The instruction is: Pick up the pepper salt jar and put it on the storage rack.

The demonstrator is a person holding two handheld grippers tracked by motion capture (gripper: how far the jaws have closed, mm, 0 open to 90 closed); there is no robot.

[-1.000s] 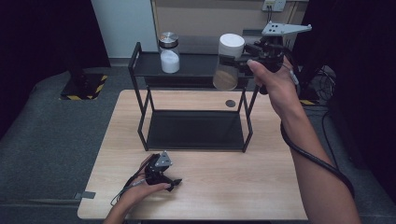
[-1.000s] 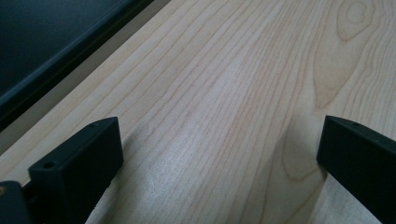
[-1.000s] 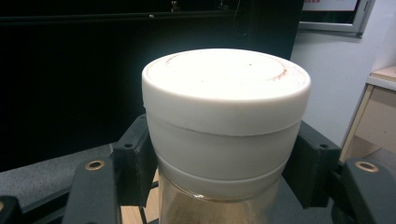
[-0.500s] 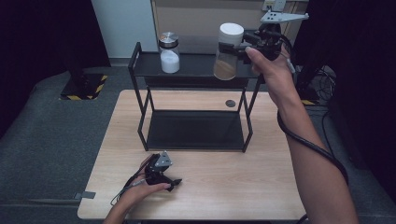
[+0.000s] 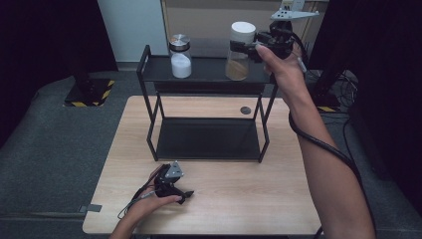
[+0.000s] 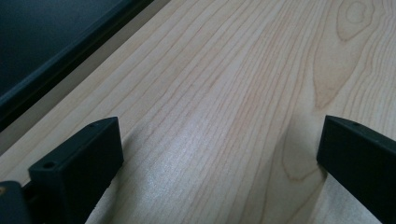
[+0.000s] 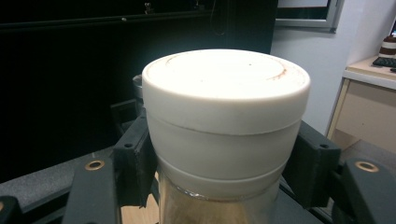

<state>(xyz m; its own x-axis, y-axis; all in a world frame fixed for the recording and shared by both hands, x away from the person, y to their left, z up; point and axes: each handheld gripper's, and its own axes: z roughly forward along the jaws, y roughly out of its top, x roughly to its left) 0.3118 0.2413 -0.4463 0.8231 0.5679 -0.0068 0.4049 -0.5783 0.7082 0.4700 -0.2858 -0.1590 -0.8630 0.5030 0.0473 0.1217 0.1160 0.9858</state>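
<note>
1. The white-lidded jar [image 5: 241,52] holds a brown, grainy filling in its lower part and stands at the right end of the top shelf of the black rack [image 5: 149,74]; whether its base rests on the shelf or hangs just above it cannot be told from the high view.
2. The right gripper [image 5: 248,47] is clamped on the jar just under its lid. In the right gripper view the white lid [image 7: 226,88] sits between the two black jaws, which press on the sides of the jar's neck.
3. The person's right hand [image 5: 281,64] holds that gripper from the right of the jar, the arm reaching over the right side of the table.
4. A second jar [image 5: 180,56], with a metal lid and a white filling, stands on the same shelf, well to the left of the first.
5. The rack stands on the far half of the wooden table [image 5: 224,199]; its lower tray is dark.
6. The left gripper [image 5: 186,193] lies on the table's near left part in the left hand [image 5: 149,201]. In the left gripper view its jaws stand wide apart over bare wood, grasping nothing.
</note>
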